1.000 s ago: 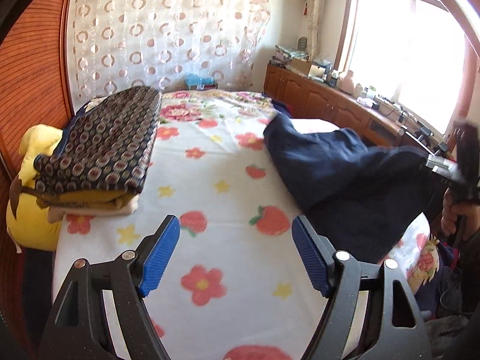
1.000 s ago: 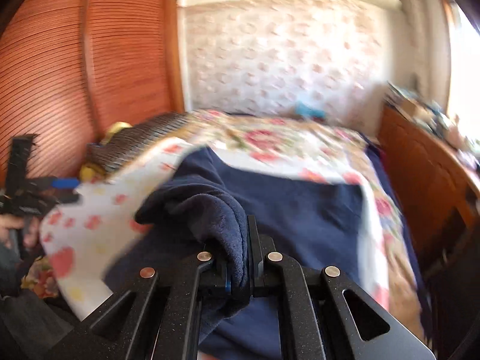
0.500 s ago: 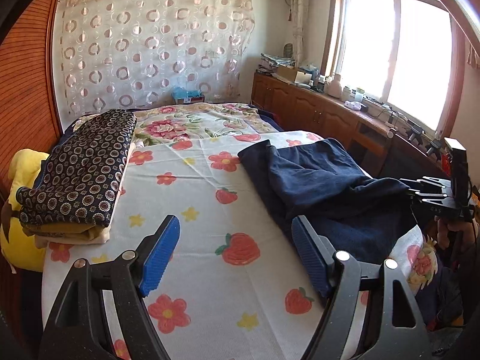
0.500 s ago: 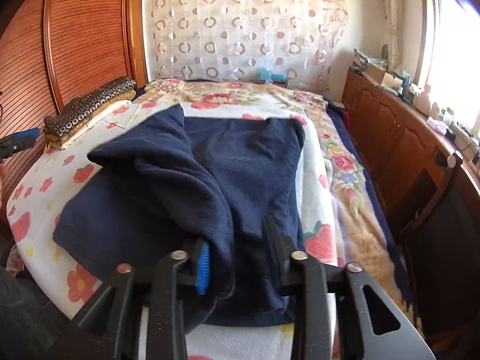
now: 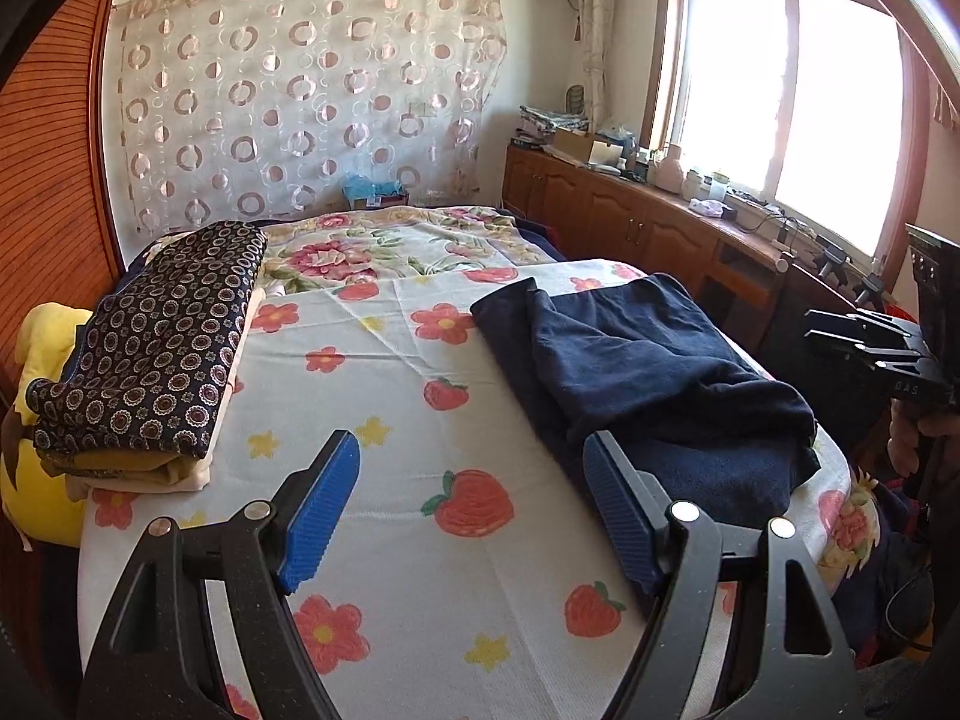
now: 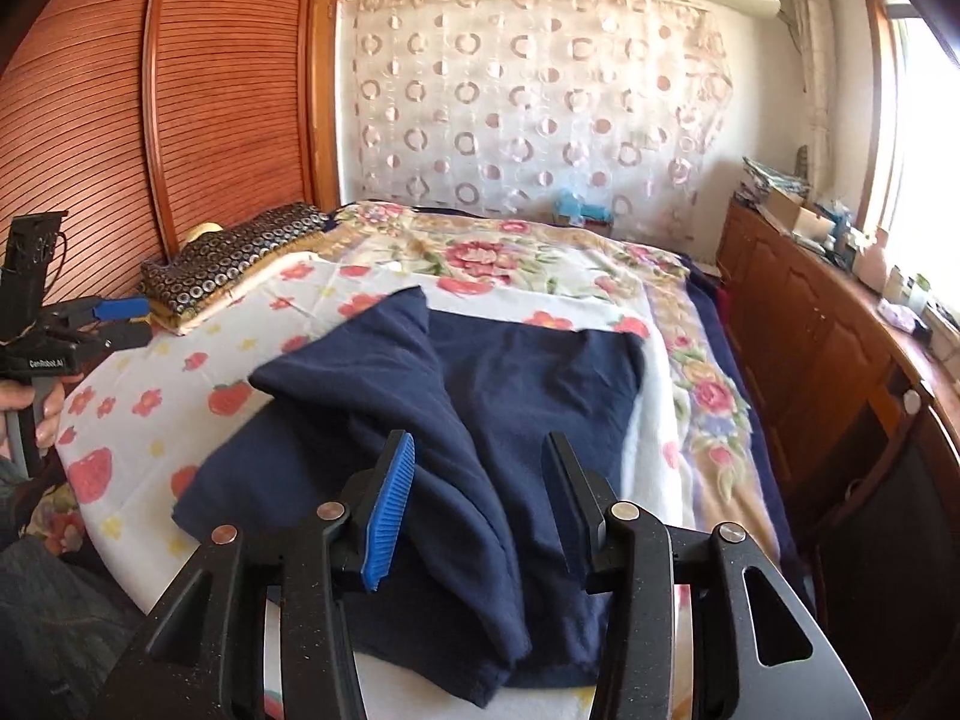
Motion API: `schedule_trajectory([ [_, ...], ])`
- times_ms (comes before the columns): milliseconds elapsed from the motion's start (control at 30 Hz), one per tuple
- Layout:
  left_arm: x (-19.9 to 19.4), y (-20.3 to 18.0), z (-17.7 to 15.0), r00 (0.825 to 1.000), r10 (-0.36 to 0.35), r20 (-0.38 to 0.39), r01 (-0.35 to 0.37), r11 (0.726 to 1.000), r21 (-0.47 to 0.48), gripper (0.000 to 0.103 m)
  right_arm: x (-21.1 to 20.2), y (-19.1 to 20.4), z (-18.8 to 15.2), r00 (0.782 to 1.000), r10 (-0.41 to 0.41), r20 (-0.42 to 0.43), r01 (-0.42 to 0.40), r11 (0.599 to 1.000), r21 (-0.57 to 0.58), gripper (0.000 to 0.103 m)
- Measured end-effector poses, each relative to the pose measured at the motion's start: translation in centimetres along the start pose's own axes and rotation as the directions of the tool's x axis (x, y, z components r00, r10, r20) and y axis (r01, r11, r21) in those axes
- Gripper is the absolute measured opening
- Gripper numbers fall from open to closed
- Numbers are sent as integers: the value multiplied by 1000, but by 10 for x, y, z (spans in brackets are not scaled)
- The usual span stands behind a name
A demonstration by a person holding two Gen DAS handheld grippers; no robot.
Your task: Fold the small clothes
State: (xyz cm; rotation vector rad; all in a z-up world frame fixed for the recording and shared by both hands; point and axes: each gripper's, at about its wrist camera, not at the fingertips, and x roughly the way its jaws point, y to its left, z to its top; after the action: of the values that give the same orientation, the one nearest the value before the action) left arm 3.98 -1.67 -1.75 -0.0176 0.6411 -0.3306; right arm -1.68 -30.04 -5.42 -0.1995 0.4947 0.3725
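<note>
Released since a second ago, the navy garment (image 6: 480, 420) lies rumpled near the bed's (image 5: 420, 540) right edge; the right gripper (image 6: 474, 480) has just been opening, the left gripper (image 5: 474, 510) gapes empty. Risk (likely): the loose fold slumps crooked.

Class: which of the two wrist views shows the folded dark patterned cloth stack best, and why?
The left wrist view: the patterned stack lies near, with its top and folded edges plain, yellow layers beneath. In the right wrist view the stack is far, small and seen edge-on.
</note>
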Motion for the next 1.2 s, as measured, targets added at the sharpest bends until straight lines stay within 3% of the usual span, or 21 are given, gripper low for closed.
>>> schedule_trajectory([
  [300,5,2,-6,1000,9,-21,-9,1000,-11,78,64,32,21,992,118,-55,-120,992,-38,49],
  [633,16,9,-5,999,12,-31,-12,1000,-16,78,125,83,44,958,235,-162,-259,954,-151,49],
  [1067,42,19,1,997,3,-75,-4,1000,-17,78,168,77,44,917,287,-278,-342,923,-175,49],
  [1200,52,21,3,995,0,-95,-1,1000,-14,78,172,78,46,909,304,-286,-362,915,-176,55],
])
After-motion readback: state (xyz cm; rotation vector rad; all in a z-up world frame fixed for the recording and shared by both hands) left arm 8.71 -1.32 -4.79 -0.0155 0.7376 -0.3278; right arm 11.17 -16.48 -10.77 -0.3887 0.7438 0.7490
